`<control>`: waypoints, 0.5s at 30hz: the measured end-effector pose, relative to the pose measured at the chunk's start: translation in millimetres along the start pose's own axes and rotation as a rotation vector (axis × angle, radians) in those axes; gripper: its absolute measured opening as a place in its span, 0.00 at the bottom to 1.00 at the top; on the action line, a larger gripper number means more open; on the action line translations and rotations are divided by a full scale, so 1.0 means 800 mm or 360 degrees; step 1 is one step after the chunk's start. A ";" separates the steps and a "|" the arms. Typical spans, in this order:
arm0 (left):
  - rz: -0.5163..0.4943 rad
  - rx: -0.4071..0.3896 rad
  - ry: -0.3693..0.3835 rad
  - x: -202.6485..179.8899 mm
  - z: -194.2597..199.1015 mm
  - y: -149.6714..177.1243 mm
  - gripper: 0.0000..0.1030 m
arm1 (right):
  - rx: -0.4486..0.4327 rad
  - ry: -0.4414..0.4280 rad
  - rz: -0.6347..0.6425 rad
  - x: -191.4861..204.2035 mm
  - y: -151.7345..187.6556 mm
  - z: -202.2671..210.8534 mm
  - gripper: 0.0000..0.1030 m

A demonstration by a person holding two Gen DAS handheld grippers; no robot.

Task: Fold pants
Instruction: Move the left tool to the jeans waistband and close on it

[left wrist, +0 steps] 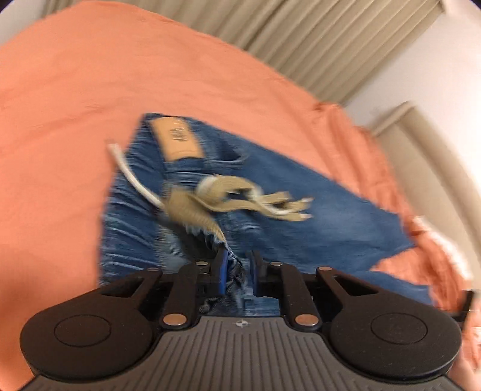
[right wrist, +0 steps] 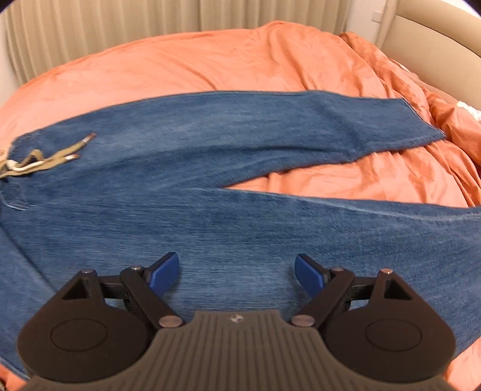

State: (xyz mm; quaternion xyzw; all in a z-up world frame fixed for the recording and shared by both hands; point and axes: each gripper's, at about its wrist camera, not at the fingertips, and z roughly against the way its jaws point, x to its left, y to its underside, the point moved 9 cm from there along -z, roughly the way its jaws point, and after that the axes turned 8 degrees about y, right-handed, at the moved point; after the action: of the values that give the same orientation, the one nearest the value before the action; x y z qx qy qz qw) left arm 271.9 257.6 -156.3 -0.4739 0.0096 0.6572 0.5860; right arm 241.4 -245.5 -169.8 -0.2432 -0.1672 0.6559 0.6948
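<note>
Blue jeans (right wrist: 210, 180) lie spread on an orange bedspread (right wrist: 210, 66), legs running to the right and parted in a V. The waistband with a tan leather patch (left wrist: 177, 140) and a beige drawstring (left wrist: 240, 195) fills the left wrist view. My left gripper (left wrist: 239, 272) is nearly closed on a frayed fold of the jeans' waist (left wrist: 234, 267); this view is motion-blurred. My right gripper (right wrist: 237, 270) is open and empty, hovering just above the near leg's thigh. The drawstring (right wrist: 45, 161) also shows in the right wrist view, far left.
Beige curtains (right wrist: 120, 27) hang behind the bed. A padded beige headboard (right wrist: 436, 39) stands at the right. The orange cover bunches into folds (right wrist: 445, 99) near the leg cuffs. A white item (right wrist: 469, 109) peeks out at the right edge.
</note>
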 end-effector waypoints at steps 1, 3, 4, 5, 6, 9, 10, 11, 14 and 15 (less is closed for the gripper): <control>-0.0004 0.0029 -0.0078 0.004 -0.001 0.000 0.19 | 0.0003 0.0020 -0.0018 -0.005 0.000 -0.003 0.78; 0.0016 0.0094 -0.0222 0.020 -0.007 0.000 0.31 | -0.0002 0.0041 -0.0050 -0.012 0.000 -0.004 0.78; 0.0067 0.0102 -0.0251 0.029 -0.009 0.000 0.49 | -0.0011 0.0038 -0.0064 -0.015 -0.001 -0.004 0.78; 0.0129 0.0098 -0.0243 0.037 -0.011 0.000 0.56 | -0.0019 0.0036 -0.0074 -0.017 -0.002 -0.002 0.78; 0.0184 0.0103 -0.0203 0.042 -0.014 -0.001 0.58 | -0.0028 0.0037 -0.0081 -0.019 -0.003 0.000 0.78; 0.0270 0.0085 -0.0165 0.054 -0.024 -0.001 0.64 | -0.0054 0.0049 -0.0087 -0.024 -0.002 0.011 0.78; 0.0304 0.0084 -0.0156 0.058 -0.029 0.000 0.64 | -0.0059 0.0052 -0.0084 -0.025 -0.001 0.014 0.78; 0.0327 0.0089 -0.0143 0.059 -0.034 0.000 0.59 | -0.0064 0.0057 -0.0078 -0.027 0.000 0.018 0.78; 0.0266 0.0075 -0.0214 0.047 -0.040 -0.002 0.26 | -0.0085 0.0073 -0.0073 -0.033 0.003 0.030 0.78; 0.0229 0.0067 -0.0284 0.046 -0.037 -0.003 0.21 | -0.0096 0.0089 -0.0064 -0.037 0.004 0.034 0.78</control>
State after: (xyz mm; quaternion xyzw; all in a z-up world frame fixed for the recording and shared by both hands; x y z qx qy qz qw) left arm 297.1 269.2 -194.7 -0.3991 0.0053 0.7369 0.5456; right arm 221.1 -271.2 -146.2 -0.2788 -0.1724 0.6293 0.7046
